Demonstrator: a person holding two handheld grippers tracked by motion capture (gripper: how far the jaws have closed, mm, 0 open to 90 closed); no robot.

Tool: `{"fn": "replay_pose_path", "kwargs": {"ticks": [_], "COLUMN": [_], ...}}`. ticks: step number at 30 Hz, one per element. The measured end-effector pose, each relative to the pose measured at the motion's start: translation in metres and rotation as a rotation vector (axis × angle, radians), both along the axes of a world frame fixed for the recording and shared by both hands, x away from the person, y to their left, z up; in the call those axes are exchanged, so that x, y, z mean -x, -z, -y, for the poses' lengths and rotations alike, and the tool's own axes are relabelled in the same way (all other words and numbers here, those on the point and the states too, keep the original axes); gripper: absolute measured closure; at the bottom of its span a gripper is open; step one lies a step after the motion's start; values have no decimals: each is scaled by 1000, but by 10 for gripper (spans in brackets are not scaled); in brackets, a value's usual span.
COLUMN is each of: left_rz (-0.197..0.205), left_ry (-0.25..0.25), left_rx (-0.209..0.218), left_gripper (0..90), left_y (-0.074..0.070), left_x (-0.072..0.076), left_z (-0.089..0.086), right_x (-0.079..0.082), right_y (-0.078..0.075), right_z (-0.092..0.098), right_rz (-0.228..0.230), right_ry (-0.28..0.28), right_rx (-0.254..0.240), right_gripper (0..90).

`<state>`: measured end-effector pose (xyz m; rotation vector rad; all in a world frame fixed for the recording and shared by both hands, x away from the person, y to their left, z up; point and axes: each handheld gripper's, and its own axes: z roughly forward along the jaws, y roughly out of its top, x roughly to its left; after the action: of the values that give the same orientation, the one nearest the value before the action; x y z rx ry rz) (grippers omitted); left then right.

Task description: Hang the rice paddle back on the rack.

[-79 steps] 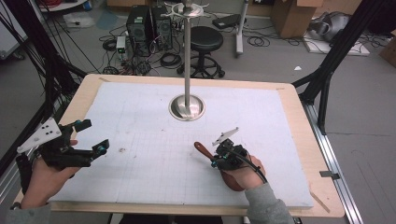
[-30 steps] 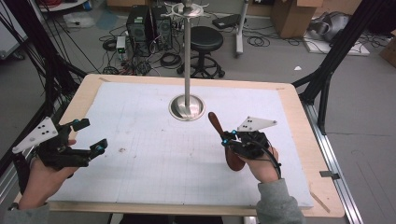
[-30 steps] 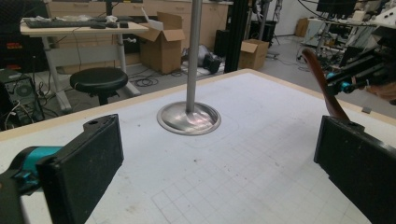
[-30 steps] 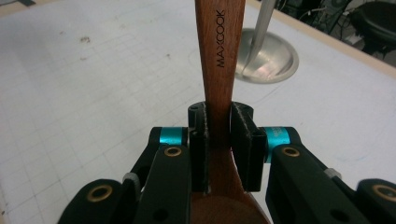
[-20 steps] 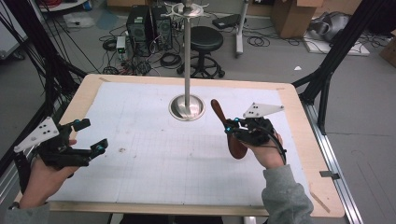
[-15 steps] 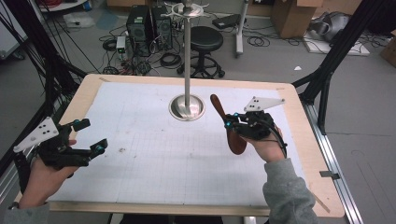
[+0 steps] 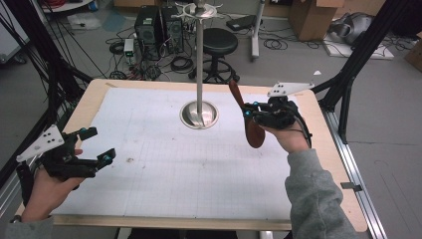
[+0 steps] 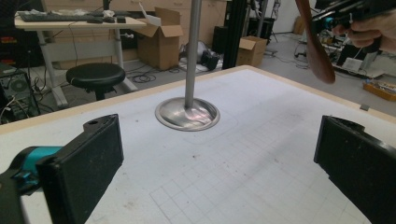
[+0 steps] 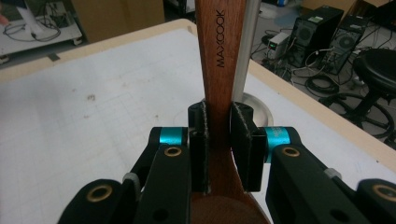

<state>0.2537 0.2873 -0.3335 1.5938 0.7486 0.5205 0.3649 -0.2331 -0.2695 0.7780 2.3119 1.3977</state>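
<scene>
A dark wooden spoon (image 7: 245,115) marked MAXCOOK (image 9: 221,42) is held off the table, handle up and bowl down. My right gripper (image 7: 250,112) is shut on its neck, at the table's right side, right of the stand. The spoon (image 8: 315,49) hangs at the upper right of the left gripper view. A metal stand (image 7: 199,59) with a round base (image 8: 187,114) rises from the middle back of the table, with hooks at its top. My left gripper (image 7: 98,146) is open at the table's left front, its fingers (image 8: 88,163) wide apart with nothing between them.
The table carries a white gridded mat (image 7: 164,154) inside a wooden rim (image 7: 199,222). Behind the table are a black stool (image 7: 219,42), computer towers (image 7: 158,25), cables and cardboard boxes (image 7: 311,11). Black frame struts (image 7: 358,55) stand at both sides.
My right gripper has lifted the spoon off the mat and carried it up, back and right, turning it more upright beside the stand. The left gripper has stayed put.
</scene>
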Motion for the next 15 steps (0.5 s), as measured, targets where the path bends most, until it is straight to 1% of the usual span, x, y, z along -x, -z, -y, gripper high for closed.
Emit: {"fn": "replay_pose_path", "kwargs": {"ticks": [2, 3, 5, 6, 9, 12, 15], "left_rz": [0, 0, 0, 0, 1, 2, 4], "left_ry": [2, 2, 3, 4, 5, 6, 5], "left_rx": [1, 2, 2, 1, 2, 1, 1], "left_gripper": [18, 18, 18, 18, 18, 18, 18], "left_y": [0, 0, 0, 0, 0, -1, -1], "left_x": [0, 0, 0, 0, 0, 1, 2], "left_z": [0, 0, 0, 0, 1, 0, -1], "right_x": [-3, -7, -8, -11, -17, -22, -26], "right_y": [-5, -10, -12, -15, -20, -26, -31], "right_z": [0, -1, -1, -1, -2, -3, -4], "right_rz": [0, 10, 9, 18, 20, 33, 35], "right_ry": [-3, -1, 0, 2, -2, -1, -3], "right_rx": [-9, -10, -9, -10, -29, -25, -30], "right_gripper": [779, 779, 779, 779, 779, 779, 779]}}
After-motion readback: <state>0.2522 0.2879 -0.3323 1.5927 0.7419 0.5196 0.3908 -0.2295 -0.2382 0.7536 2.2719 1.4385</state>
